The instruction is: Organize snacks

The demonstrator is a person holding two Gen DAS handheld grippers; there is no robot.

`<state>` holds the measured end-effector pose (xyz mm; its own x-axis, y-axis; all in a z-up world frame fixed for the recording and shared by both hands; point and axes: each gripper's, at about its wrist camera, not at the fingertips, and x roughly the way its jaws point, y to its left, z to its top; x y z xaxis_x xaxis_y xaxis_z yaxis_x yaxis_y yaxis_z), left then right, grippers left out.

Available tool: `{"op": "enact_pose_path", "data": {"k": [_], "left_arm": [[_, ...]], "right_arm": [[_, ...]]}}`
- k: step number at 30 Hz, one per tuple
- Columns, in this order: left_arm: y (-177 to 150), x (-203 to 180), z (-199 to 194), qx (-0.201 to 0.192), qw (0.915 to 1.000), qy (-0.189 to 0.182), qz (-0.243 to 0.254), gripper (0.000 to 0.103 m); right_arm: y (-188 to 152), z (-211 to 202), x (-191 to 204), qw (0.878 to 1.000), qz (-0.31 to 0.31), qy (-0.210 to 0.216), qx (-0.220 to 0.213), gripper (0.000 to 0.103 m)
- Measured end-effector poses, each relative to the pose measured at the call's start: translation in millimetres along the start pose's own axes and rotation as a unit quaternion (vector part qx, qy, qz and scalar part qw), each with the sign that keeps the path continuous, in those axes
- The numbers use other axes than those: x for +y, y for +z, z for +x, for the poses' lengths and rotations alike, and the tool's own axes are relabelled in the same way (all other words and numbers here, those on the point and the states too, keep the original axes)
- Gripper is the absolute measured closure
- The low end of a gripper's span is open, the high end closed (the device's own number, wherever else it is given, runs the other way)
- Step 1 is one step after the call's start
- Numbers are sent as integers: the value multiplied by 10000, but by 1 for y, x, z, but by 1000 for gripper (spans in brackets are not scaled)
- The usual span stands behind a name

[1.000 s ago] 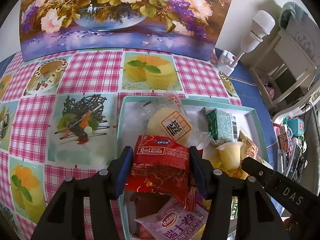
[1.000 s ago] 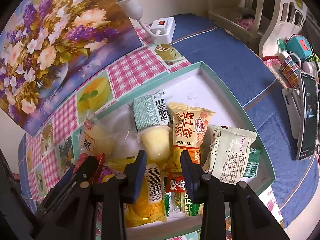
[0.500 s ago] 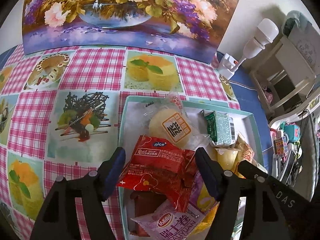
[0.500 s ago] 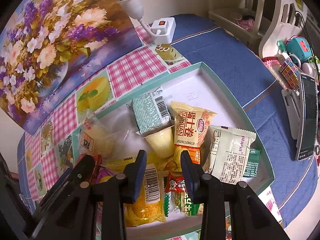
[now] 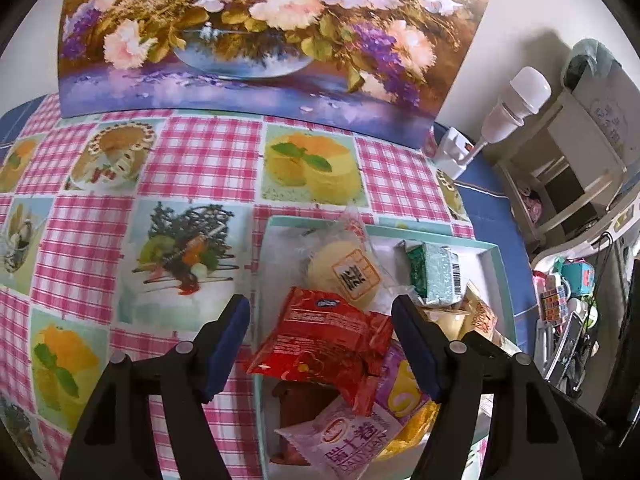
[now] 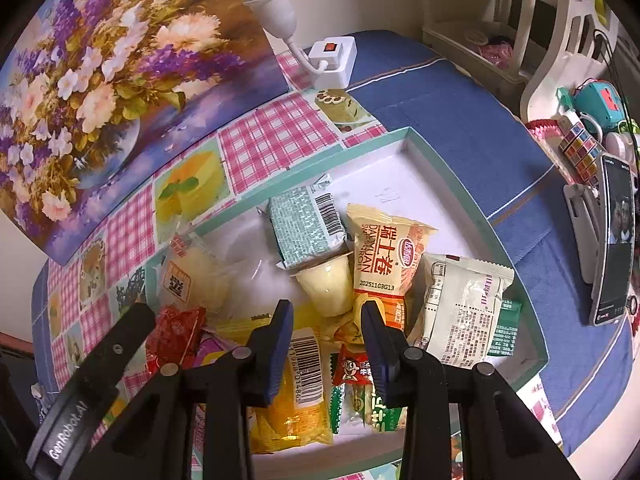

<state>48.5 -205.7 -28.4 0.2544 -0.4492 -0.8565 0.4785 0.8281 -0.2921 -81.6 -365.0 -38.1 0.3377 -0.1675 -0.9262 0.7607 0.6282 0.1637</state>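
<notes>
A teal-rimmed white box [image 5: 502, 280] [image 6: 448, 184] holds several snack packets. A red packet [image 5: 324, 340] lies loose on the pile, between but apart from the jaws of my left gripper [image 5: 322, 320], which is open. It also shows at the left in the right wrist view [image 6: 174, 336]. My right gripper [image 6: 326, 316] is open and empty above a yellow jelly cup [image 6: 326, 286], an orange roll packet [image 6: 384, 256] and a yellow packet [image 6: 292, 400]. A pink-purple packet [image 5: 344, 436] lies in front of the red one.
The box sits on a pink checked tablecloth [image 5: 200, 160]. A flower painting [image 5: 260, 32] leans at the back. A white socket with a lamp [image 6: 332, 60] stands beside it. A phone on a stand [image 6: 612, 240] and small items are at the right.
My left gripper has opened and let go of the red packet, which now rests on the pile. The left gripper has pulled back a little. The right gripper has hardly moved.
</notes>
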Motion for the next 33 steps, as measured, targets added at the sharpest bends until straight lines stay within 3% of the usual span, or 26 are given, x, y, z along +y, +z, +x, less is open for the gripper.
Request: {"op": "enact_pose_path", "data": {"k": [7, 10, 14, 15, 18, 26, 31, 33], "left_arm": [[4, 26, -9, -48, 9971, 743, -175, 28], [4, 39, -13, -76, 9928, 1179, -210, 13], [5, 53, -21, -159, 9903, 1341, -330, 13], [5, 55, -23, -184, 9895, 1393, -350, 13], [5, 62, -27, -246, 9857, 1629, -359, 12], [4, 73, -32, -291, 9789, 1981, -401, 8], [2, 77, -37, -323, 9762, 2116, -359, 8], [1, 78, -39, -331, 9755, 2151, -332, 8]], "right_arm": [[-1, 2, 9, 9998, -201, -24, 17, 65], [-2, 2, 17, 9994, -332, -38, 1, 64], [-4, 3, 27, 9988, -486, -16, -7, 64], [-5, 4, 29, 9987, -514, -8, -2, 62], [-7, 5, 34, 9983, -587, 24, -4, 41], [-9, 3, 47, 9968, -793, 56, -93, 24], [-11, 0, 52, 9957, -898, 35, -220, 4], [-12, -2, 54, 9952, -938, 28, -277, 2]]}}
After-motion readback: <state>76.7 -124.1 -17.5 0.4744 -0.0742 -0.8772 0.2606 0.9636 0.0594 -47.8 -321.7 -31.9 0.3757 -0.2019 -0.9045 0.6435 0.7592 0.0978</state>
